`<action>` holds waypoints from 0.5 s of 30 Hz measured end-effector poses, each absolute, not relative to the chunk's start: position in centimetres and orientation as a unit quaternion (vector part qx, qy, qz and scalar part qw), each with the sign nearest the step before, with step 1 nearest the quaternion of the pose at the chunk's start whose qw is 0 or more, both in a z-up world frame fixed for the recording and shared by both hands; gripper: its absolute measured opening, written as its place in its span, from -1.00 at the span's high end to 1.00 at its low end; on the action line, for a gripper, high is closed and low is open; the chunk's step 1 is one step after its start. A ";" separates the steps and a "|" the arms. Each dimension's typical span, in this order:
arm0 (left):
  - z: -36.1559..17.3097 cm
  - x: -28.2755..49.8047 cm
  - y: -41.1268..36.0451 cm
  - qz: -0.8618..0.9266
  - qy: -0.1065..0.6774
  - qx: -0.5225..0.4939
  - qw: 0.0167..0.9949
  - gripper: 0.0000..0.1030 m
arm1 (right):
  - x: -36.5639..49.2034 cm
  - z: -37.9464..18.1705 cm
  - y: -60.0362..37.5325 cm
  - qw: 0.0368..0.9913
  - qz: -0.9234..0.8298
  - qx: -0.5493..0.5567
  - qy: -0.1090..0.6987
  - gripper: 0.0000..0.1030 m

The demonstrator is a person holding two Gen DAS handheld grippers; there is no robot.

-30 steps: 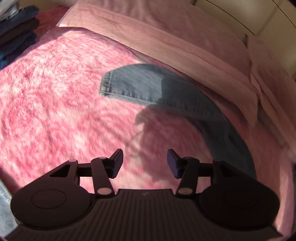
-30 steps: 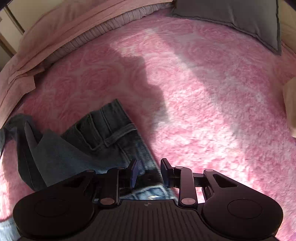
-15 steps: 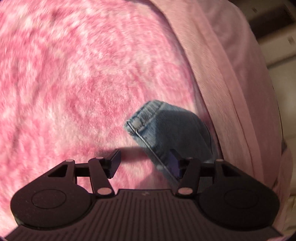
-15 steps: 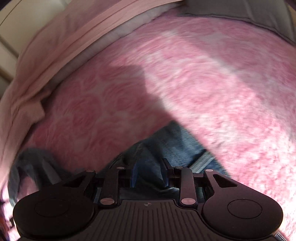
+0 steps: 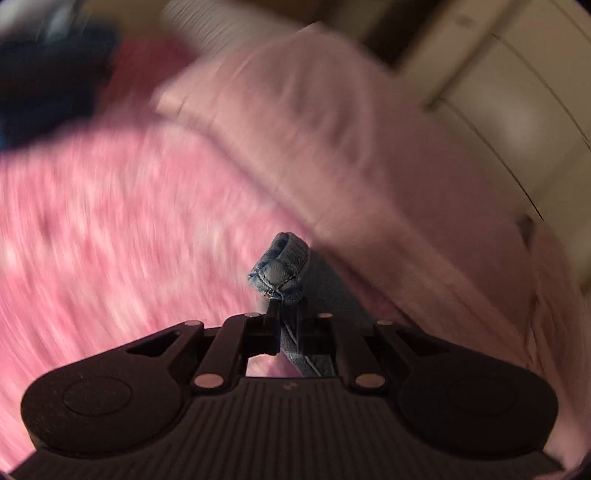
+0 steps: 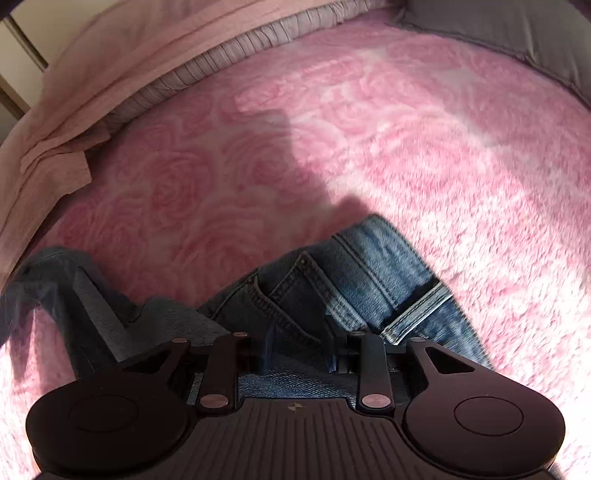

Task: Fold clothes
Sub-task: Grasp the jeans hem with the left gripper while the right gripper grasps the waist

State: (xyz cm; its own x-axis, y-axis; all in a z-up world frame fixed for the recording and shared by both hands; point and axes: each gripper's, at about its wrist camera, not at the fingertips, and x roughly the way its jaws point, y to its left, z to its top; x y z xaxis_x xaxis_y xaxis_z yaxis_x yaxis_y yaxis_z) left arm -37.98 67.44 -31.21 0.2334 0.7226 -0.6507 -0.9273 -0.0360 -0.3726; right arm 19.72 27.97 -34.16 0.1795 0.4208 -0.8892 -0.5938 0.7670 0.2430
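Left wrist view, heavily motion-blurred. Left gripper [image 5: 286, 314] has just been closing, and its fingers [image 5: 272, 314] are now clamped on the hem end of a jeans [image 5: 282, 271] leg. The cuff bunches up past the tips at 12 o'clock; the rest of the leg trails down between the fingers toward 5 o'clock, over the pink fleece blanket [image 5: 110, 229] on the bed. Pale pink bedding [image 5: 332, 129] lies from 12 to 3 o'clock, and a dark blurred pile sits at 10 o'clock.

Right wrist view. Right gripper [image 6: 297, 350] stands over the waist end of the jeans, fingers [image 6: 266, 347] part-way apart with denim between them. Whether the pads press on the cloth I cannot tell. Waistband, belt loop [image 6: 417, 312] and pocket seam run from 12 to 2 o'clock of the tips; a loose leg drapes off toward 9 o'clock. A grey pillow [image 6: 517, 29] sits at 1 o'clock.

Handling, as a judgement: denim is soft but dense, moderately heavy, not slippery, not fragile. It should hang and drag rather than hold shape. Stitched hem and waistband are the thickest edges, so the surest holds; 1 layer mid-leg would likely slip or crease.

Writing: no brand, label or legible text visible in either view.
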 end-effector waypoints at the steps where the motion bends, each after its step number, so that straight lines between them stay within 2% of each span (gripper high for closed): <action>1: -29.5 -39.4 66.9 0.615 0.153 -0.346 0.692 0.90 | 19.7 -33.8 27.8 0.766 0.334 -0.080 0.544 0.41; 5: -29.9 -45.5 66.6 0.676 0.295 -0.251 0.627 0.75 | 19.7 -33.0 26.7 0.764 0.341 -0.061 0.545 0.41; 8: -33.6 -48.7 65.6 0.706 0.359 -0.302 0.531 0.70 | 19.5 -32.8 25.9 0.759 0.341 -0.051 0.553 0.41; 12: -34.5 -46.7 61.3 0.722 0.374 -0.269 0.517 0.71 | 19.6 -31.9 23.7 0.761 0.344 -0.049 0.548 0.41; 15: -33.7 -43.3 57.8 0.698 0.383 -0.235 0.558 0.68 | 20.6 -31.2 21.8 0.766 0.340 -0.050 0.544 0.41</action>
